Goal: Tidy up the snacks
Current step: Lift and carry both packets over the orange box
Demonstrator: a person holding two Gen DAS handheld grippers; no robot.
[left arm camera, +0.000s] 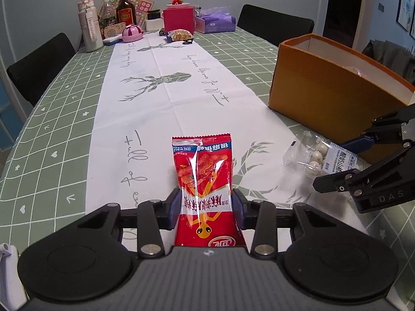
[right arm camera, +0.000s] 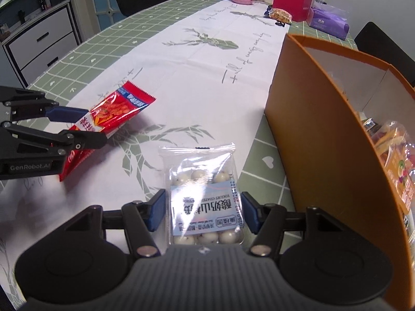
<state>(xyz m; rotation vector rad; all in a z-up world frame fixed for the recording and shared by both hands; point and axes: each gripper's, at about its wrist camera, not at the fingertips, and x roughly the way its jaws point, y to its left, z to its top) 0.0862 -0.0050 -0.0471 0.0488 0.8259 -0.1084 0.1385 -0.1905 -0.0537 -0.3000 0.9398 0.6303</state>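
Note:
My left gripper (left arm camera: 206, 204) is shut on a red snack packet (left arm camera: 203, 171) and holds it above the white table runner; it also shows in the right wrist view (right arm camera: 116, 111). My right gripper (right arm camera: 203, 208) is shut on a clear packet of white yogurt-coated balls (right arm camera: 205, 181), held just left of the orange box (right arm camera: 324, 140). That packet shows in the left wrist view (left arm camera: 313, 155) at the right, with the right gripper (left arm camera: 345, 163) around it. The orange box (left arm camera: 324, 85) is open-topped and holds several snack packs (right arm camera: 394, 160).
The table has a green checked cloth (left arm camera: 59, 108) with a white runner (left arm camera: 166, 83). At the far end stand bottles (left arm camera: 89, 28), a pink box (left arm camera: 179, 19), a purple tissue pack (left arm camera: 215, 22) and a snack bag (left arm camera: 180, 35). Black chairs (left arm camera: 41, 62) line the sides.

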